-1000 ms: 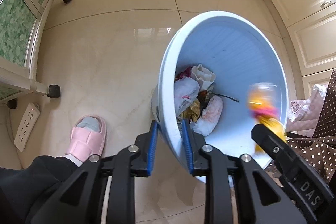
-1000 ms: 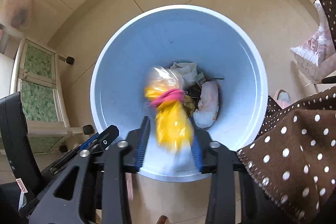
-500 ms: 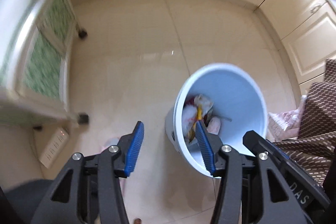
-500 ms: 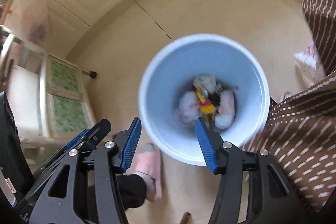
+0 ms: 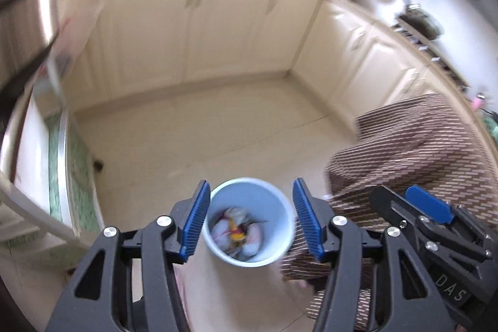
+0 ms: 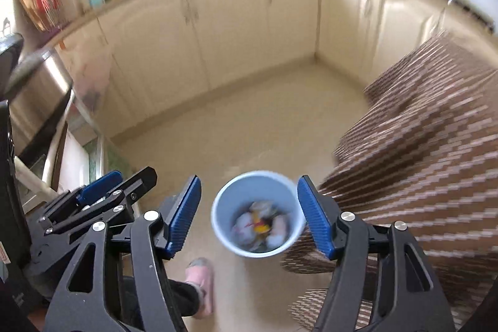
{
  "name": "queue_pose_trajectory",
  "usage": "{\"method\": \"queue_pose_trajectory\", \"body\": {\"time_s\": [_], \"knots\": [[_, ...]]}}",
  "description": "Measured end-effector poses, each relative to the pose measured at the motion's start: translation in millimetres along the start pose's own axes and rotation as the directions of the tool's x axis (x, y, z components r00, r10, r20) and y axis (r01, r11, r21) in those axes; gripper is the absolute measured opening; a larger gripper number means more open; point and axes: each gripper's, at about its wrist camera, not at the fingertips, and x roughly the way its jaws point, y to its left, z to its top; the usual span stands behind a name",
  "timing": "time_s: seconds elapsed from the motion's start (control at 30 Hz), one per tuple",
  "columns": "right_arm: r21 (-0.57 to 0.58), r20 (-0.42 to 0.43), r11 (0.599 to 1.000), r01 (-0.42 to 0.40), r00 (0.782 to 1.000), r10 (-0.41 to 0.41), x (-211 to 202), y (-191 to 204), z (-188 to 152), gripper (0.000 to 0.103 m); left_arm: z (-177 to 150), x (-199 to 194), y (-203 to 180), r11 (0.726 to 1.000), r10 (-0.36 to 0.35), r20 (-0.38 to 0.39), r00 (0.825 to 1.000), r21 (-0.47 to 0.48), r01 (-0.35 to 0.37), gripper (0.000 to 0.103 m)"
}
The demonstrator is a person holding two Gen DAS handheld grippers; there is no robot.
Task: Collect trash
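A: Report gripper status, nearest items first.

B: Left gripper [image 5: 249, 220]: fingers spread wide, blue pads [image 5: 194, 226] facing each other, nothing between them. Right gripper [image 6: 249, 217]: same condition, fingers apart, nothing held. Both are raised well above the floor and sit side by side; each one shows at the edge of the other's camera view.

A: Location of the trash?

B: Inside the light blue bin [image 5: 249, 193] [image 6: 258, 179], which stands upright on the tiled floor [image 5: 218, 129] below both grippers. The contents [image 5: 236, 234] [image 6: 261, 227] lie at the bottom: pale crumpled bags and a yellow-and-pink item. Motion blur hides finer detail.

A: Items around the bin?

B: A pink slipper [image 6: 200, 279] on the person's foot, just left of the bin. A brown patterned cloth [image 5: 414, 151] [image 6: 429, 145] hangs to the right, its lower edge near the bin.

A: Farther out?

B: A cabinet with green patterned panels [image 5: 71, 164] on the left. Cream cupboard doors [image 5: 193, 21] [image 6: 233, 24] line the far walls and meet at a corner. The countertop above carries blurred kitchenware.
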Motion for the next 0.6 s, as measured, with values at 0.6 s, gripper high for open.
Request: {"method": "queue_pose_trajectory", "body": {"time_s": [0.6], "knots": [[0.103,0.450,0.963,0.250,0.851,-0.269,-300,-52,-68,0.095,-30,-247,-148,0.904,-0.340,0.307,0.889,0.368,0.218,0.080]]}}
